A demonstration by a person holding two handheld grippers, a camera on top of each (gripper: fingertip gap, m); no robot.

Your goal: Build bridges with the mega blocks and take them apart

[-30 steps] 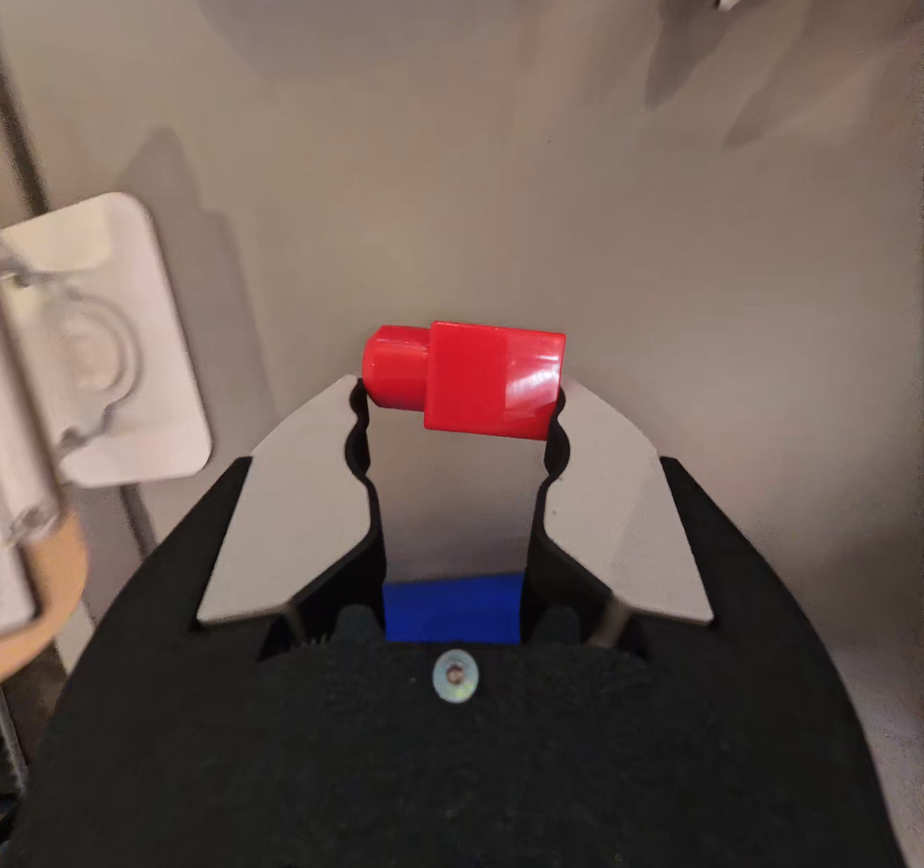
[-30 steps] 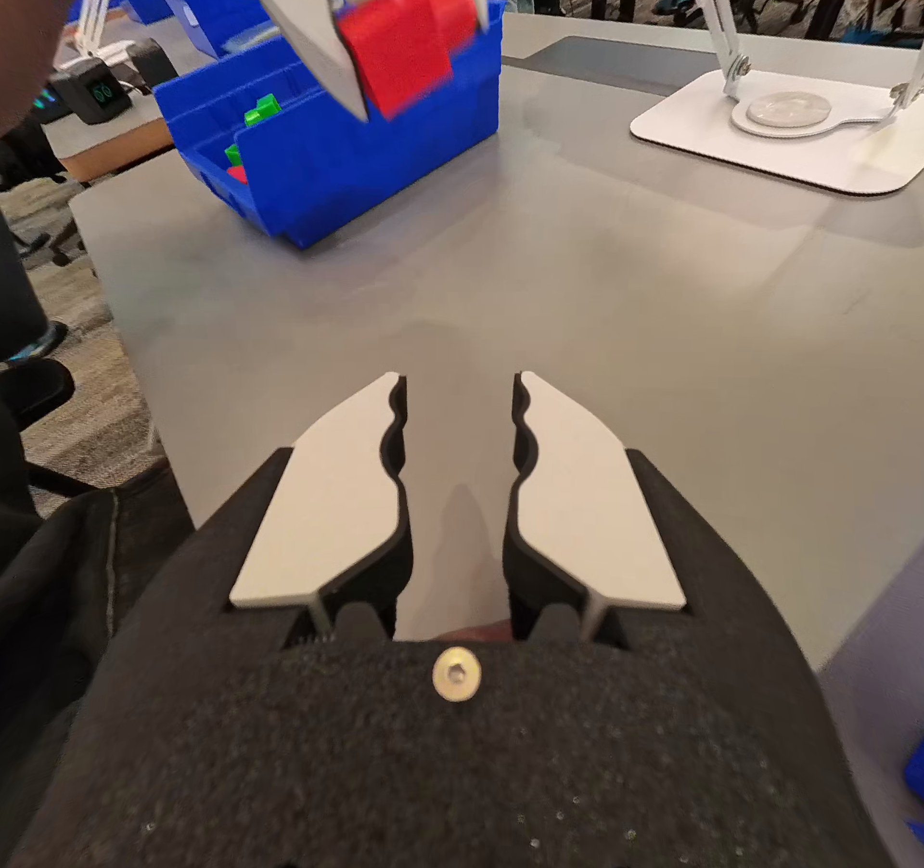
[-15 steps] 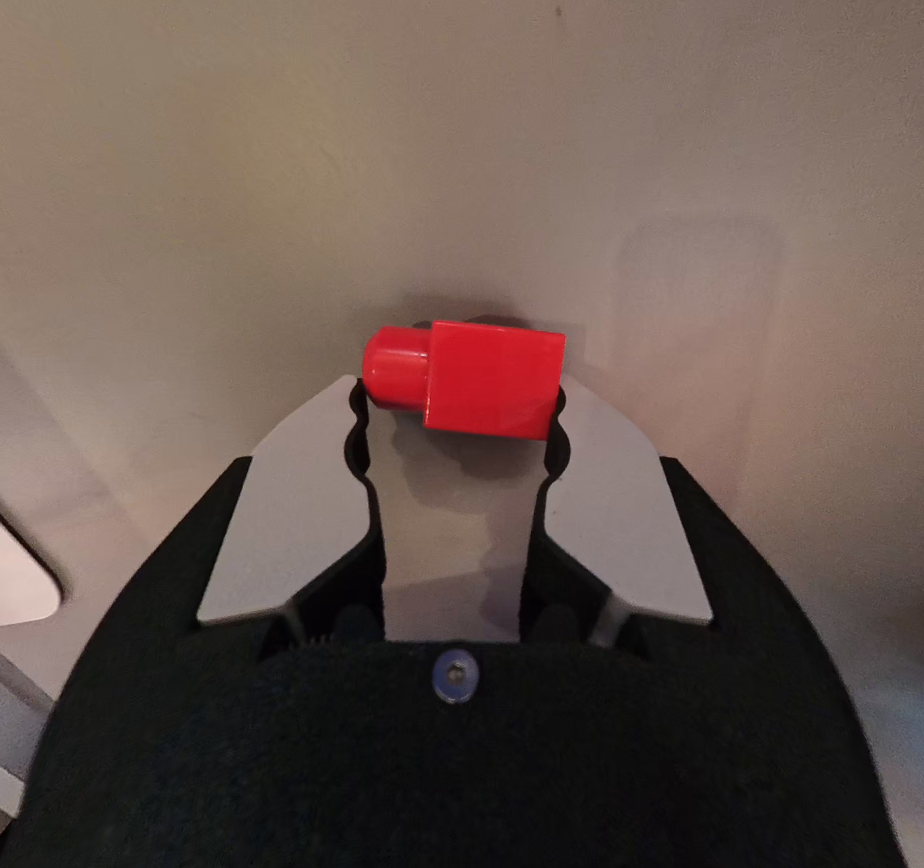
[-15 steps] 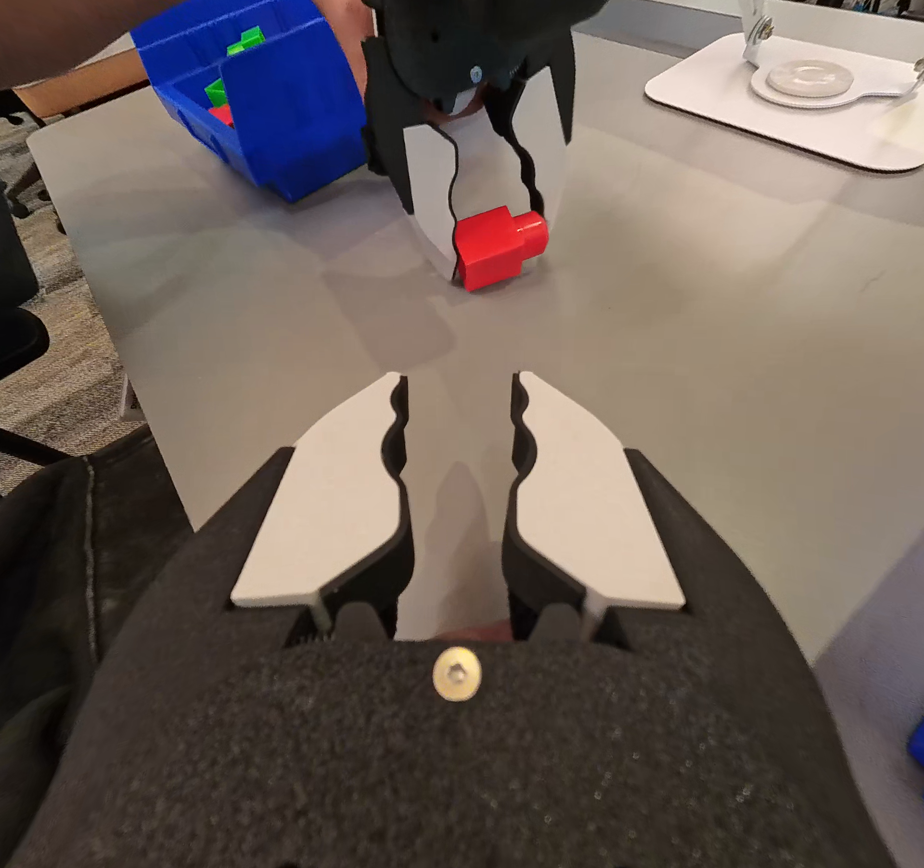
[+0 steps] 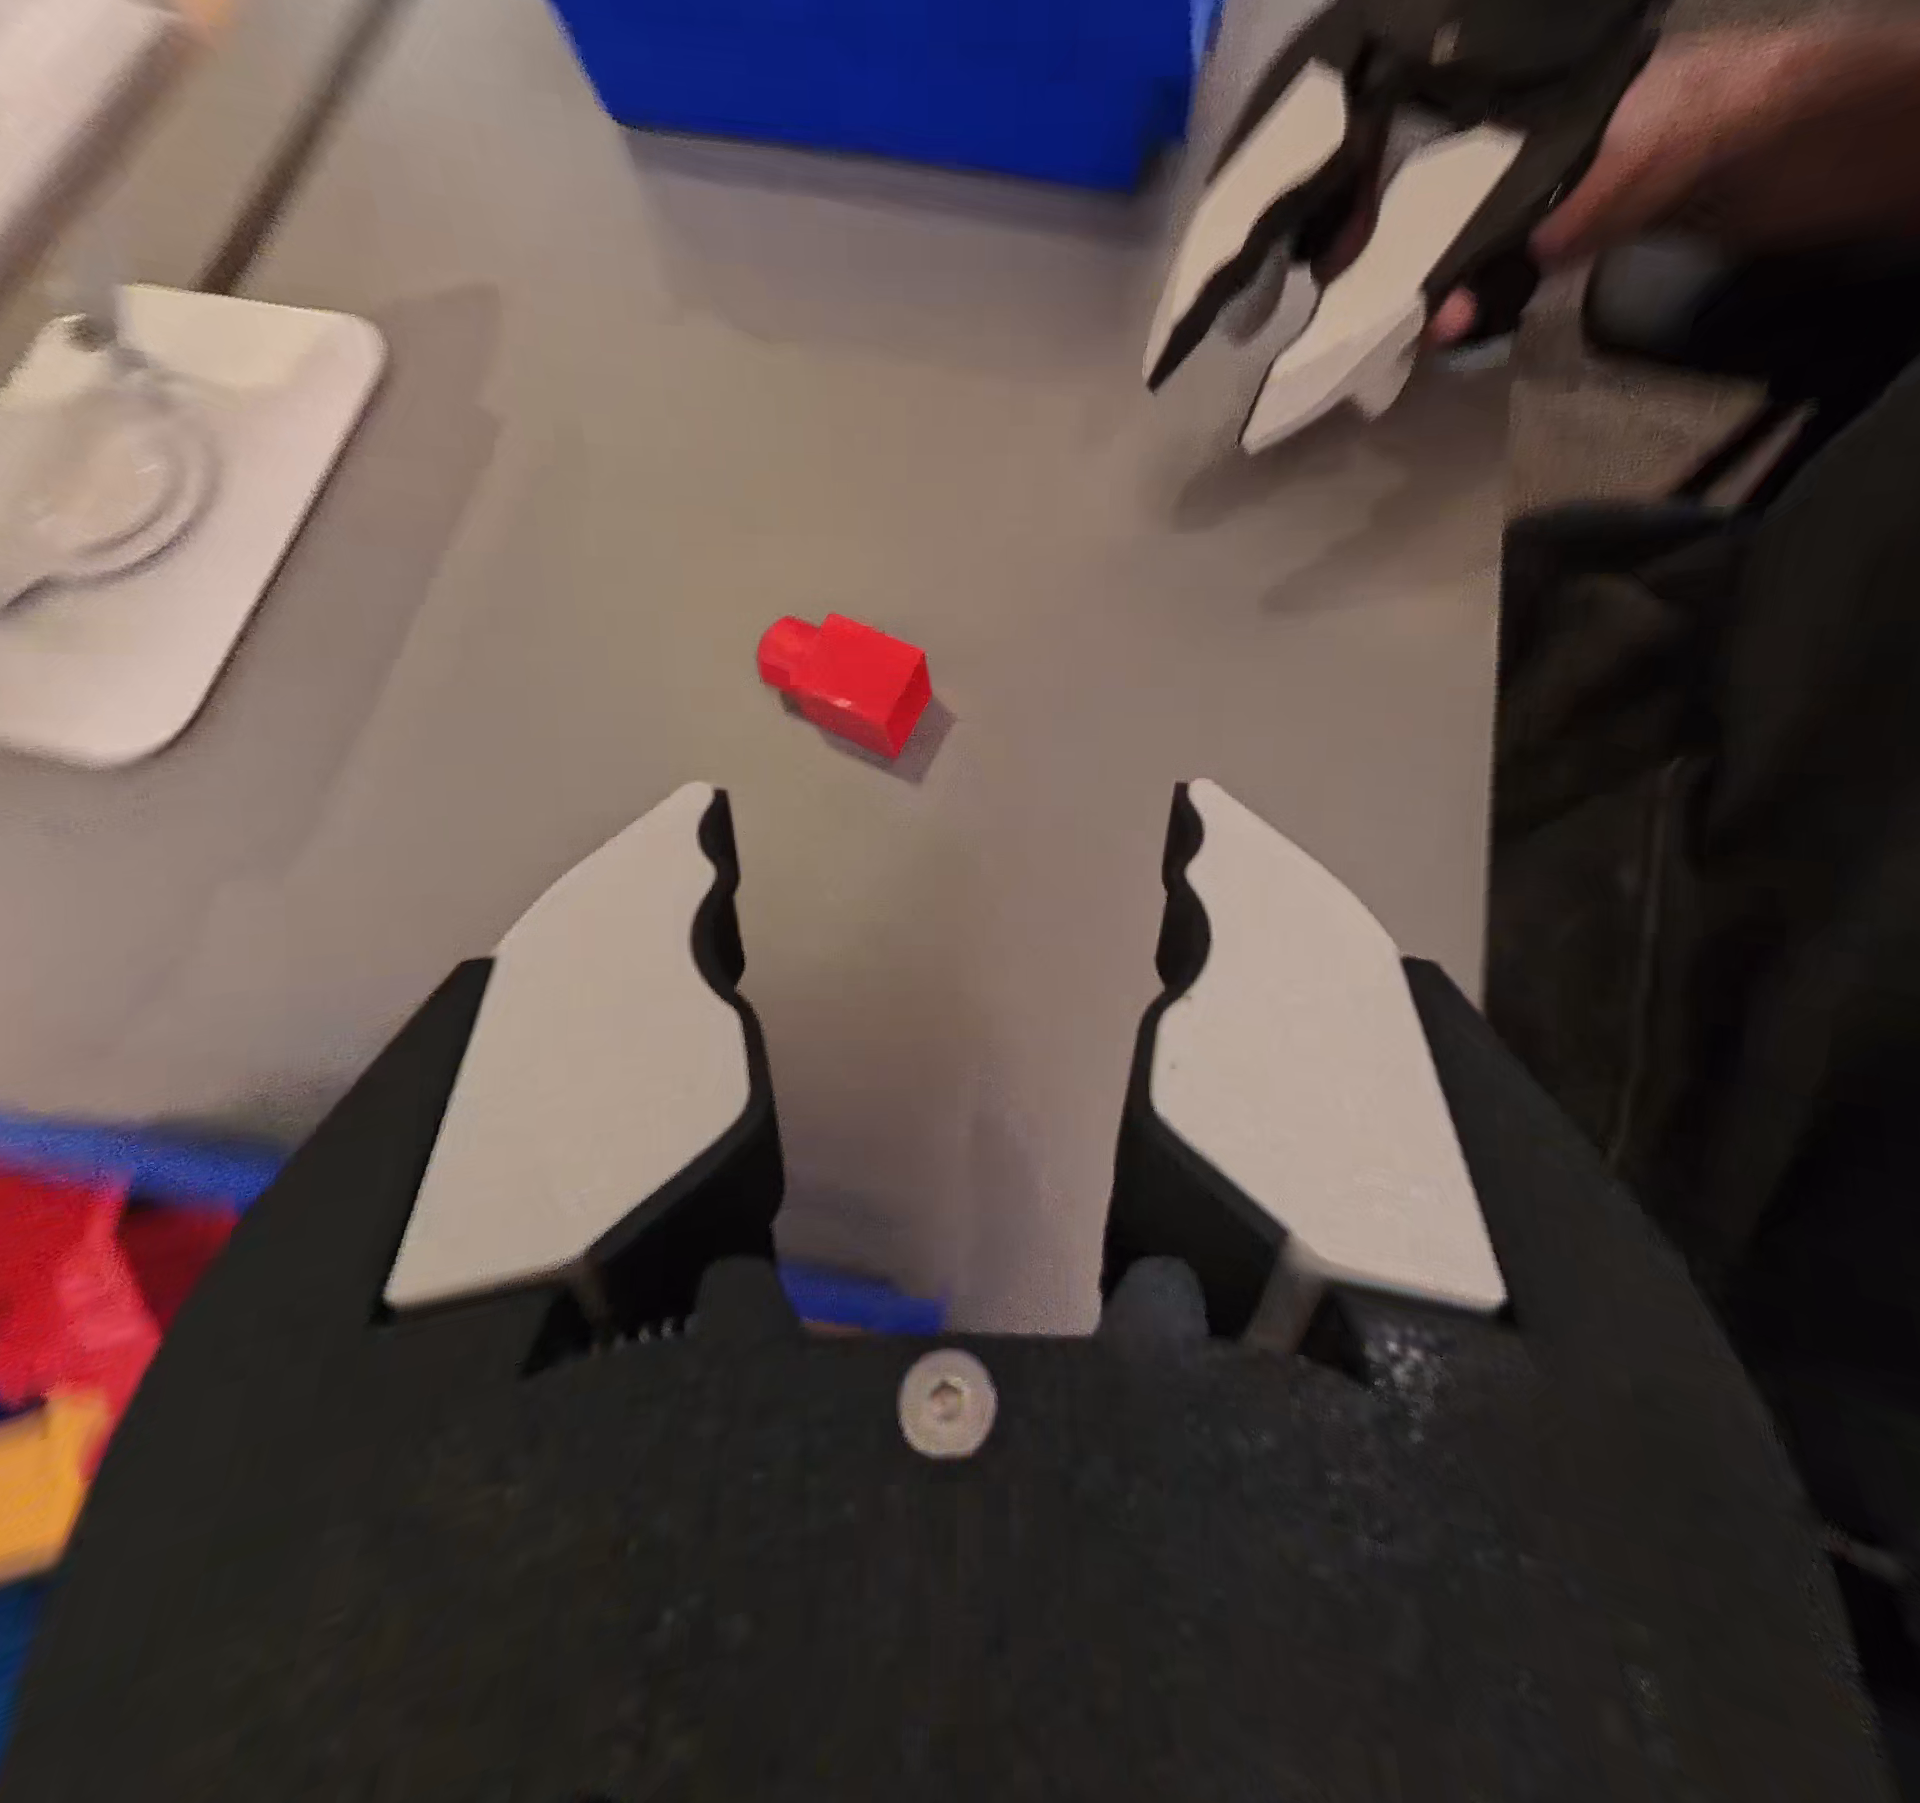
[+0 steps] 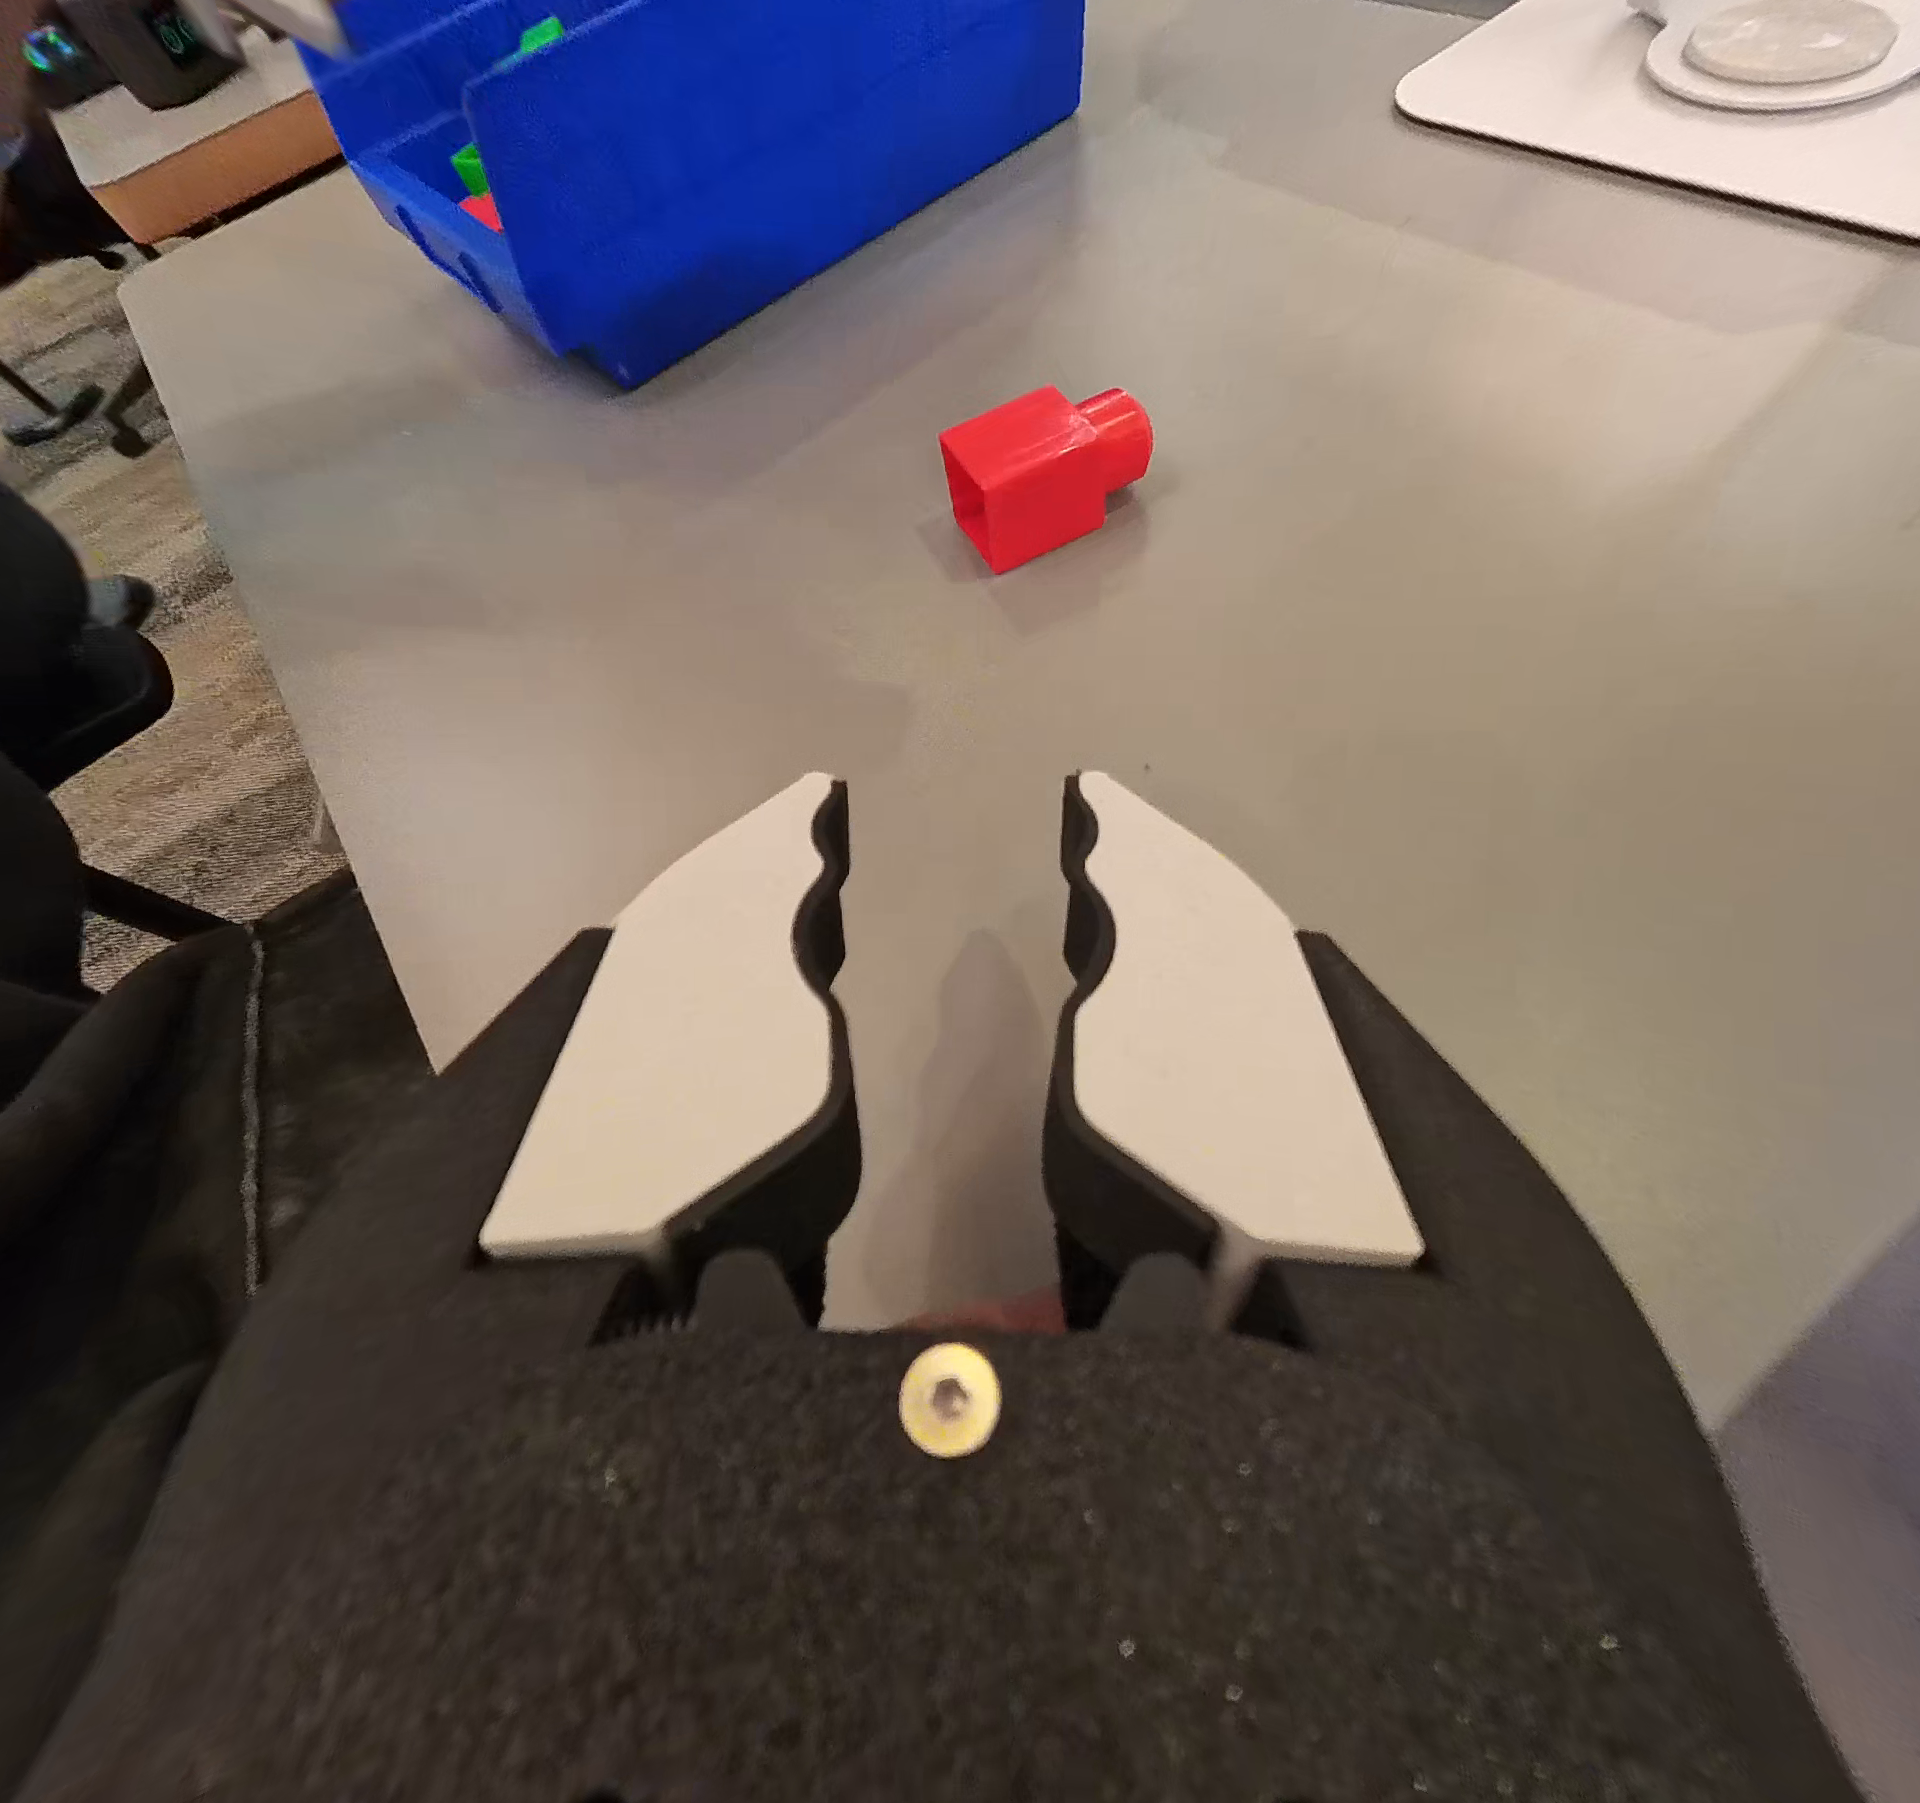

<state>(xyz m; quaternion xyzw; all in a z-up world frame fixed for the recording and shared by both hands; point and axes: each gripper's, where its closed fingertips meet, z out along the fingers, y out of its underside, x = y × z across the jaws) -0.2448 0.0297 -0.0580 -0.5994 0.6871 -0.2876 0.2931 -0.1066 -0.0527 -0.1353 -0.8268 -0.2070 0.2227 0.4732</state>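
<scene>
Red plastic, one single-stud mega block (image 6: pixel 1042 475), lies alone on the grey table (image 6: pixel 1455 610), tipped on its side so the stud points sideways, not up. In the right wrist view it sits ahead of the jaws and a touch to the right of the gap between them, well apart from the tips; in the left wrist view it sits just ahead of the jaws, nearer the left finger's line than the right's.

The left gripper (image 5: pixel 945 797) has its jaws spread wide with nothing between them. The right gripper (image 6: pixel 956 787) has its jaws parted by a narrower gap, also empty, and it hangs above the table edge nearest the person. In the left wrist view it shows farther off, up and to the right of the jaws, blurred.

The blue bin (image 6: pixel 748 122) stands beyond the block, ahead and to the left of the right jaws (a few green and red pieces show inside it, too small to count).

As I judge it, the task is barely begun: one block is on the table, nothing is joined to anything, and no bridge stands. Left to do seems to be nearly everything: righting this block so its stud faces up, fetching more pieces from the bin, stacking supports, laying a span, then pulling it all apart again.
</scene>
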